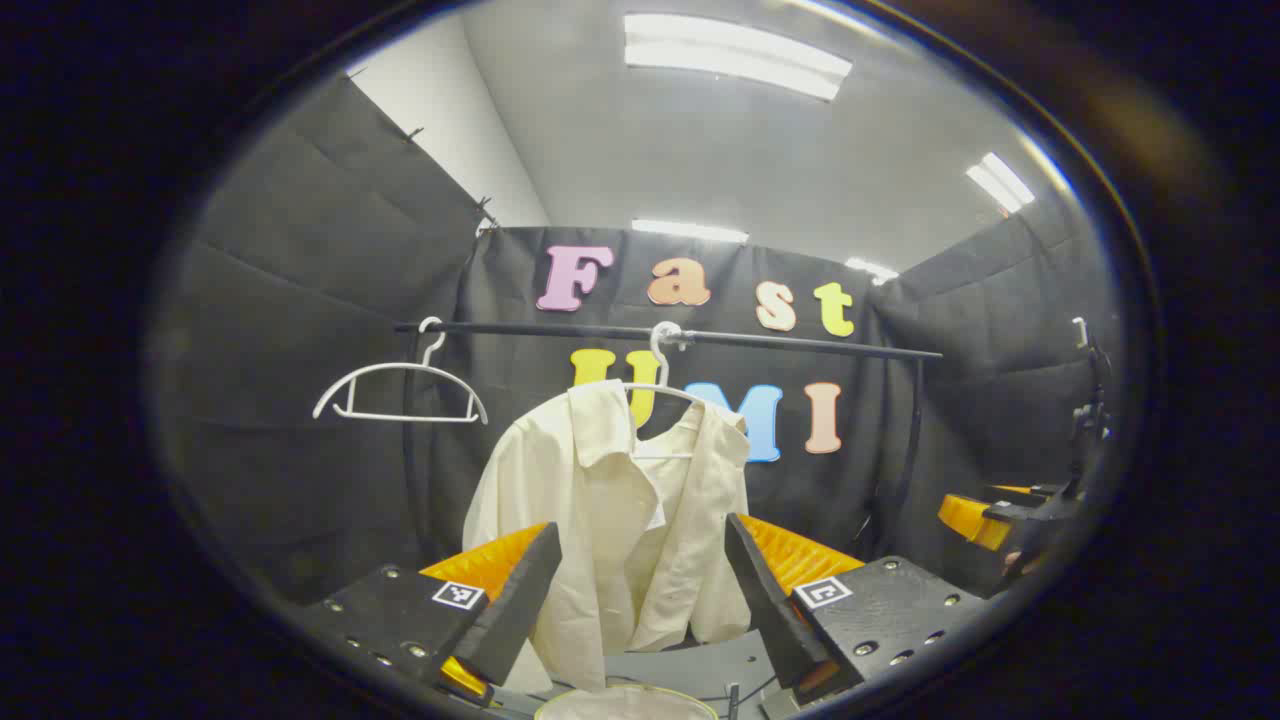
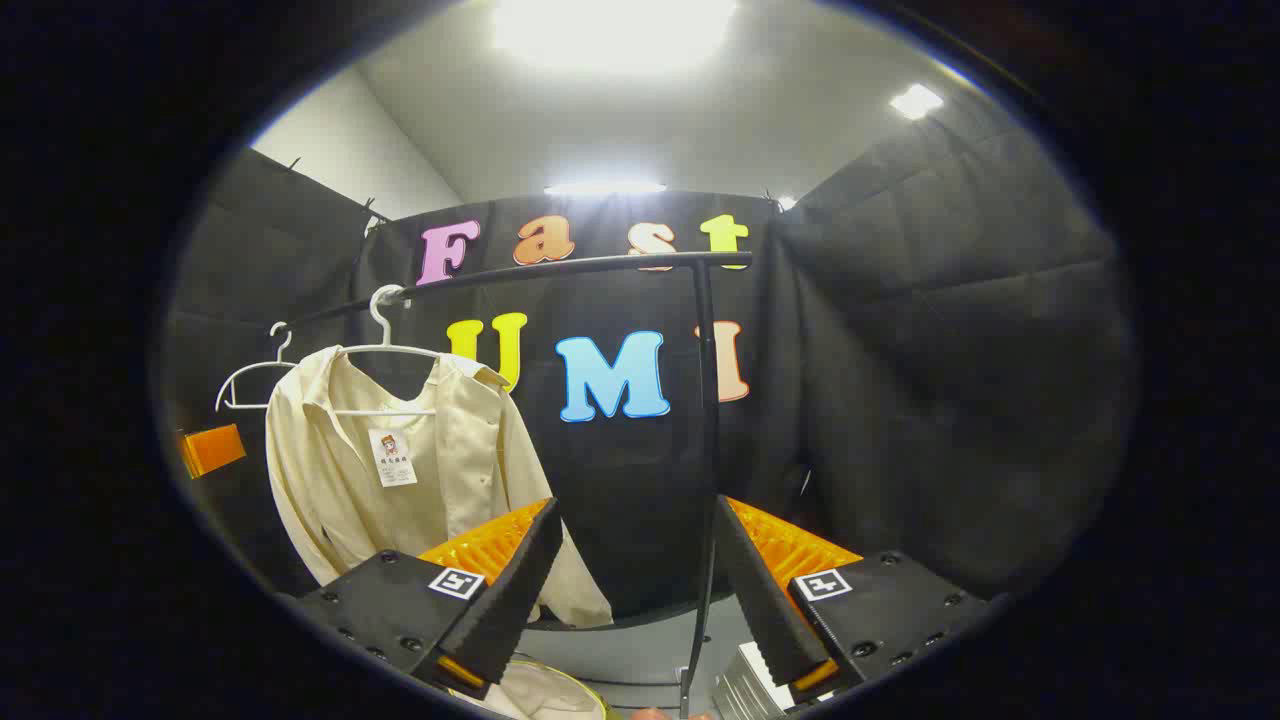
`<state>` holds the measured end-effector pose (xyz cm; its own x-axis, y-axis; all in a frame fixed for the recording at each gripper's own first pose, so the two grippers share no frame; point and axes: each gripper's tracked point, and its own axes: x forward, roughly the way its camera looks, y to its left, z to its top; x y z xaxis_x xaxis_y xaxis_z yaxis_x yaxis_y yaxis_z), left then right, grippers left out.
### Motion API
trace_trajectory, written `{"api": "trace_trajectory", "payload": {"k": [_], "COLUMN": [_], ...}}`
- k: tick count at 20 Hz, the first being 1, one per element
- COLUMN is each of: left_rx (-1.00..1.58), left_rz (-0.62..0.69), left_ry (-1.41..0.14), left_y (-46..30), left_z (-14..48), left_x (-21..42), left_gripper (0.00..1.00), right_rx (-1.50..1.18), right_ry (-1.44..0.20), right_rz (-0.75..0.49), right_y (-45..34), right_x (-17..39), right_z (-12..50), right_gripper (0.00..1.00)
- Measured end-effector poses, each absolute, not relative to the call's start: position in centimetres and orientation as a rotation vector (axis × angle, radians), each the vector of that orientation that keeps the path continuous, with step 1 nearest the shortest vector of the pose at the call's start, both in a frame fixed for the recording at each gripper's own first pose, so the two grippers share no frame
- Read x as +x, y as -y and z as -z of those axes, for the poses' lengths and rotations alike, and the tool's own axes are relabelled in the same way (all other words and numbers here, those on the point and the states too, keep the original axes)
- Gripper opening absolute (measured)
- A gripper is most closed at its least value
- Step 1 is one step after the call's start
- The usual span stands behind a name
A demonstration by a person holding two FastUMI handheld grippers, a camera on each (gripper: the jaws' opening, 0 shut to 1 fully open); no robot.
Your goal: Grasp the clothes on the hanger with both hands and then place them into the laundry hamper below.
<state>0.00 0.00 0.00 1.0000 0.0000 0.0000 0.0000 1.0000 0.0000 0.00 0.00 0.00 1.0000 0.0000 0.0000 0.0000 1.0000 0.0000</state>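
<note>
The cream shirt (image 1: 610,520) hangs on a white hanger (image 1: 662,385) from the rail (image 1: 800,343) at frame centre, within reach. The left tool (image 1: 640,590) and right tool (image 2: 635,590) are spread, ready to grasp. The hamper (image 1: 625,703) waits at the bottom edge.

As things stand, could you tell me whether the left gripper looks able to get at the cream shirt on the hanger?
Probably yes. The left gripper is open and faces the cream shirt squarely, the cloth framed between its fingers with nothing in front of it. It has not yet closed the gap to the shirt.
</note>
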Motion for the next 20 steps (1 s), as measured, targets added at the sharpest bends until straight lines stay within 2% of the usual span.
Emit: {"api": "trace_trajectory", "payload": {"k": [20], "left_rx": [-0.007], "left_rz": [-0.050], "left_ry": [-0.024], "left_y": [-0.9], "left_z": [1.4], "left_x": [-0.9], "left_gripper": [0.96], "right_rx": [-0.016], "right_ry": [-0.043], "right_rz": [-0.045], "right_y": [-1.5], "right_x": [-0.6], "right_z": [1.3], "right_gripper": [0.97]}}
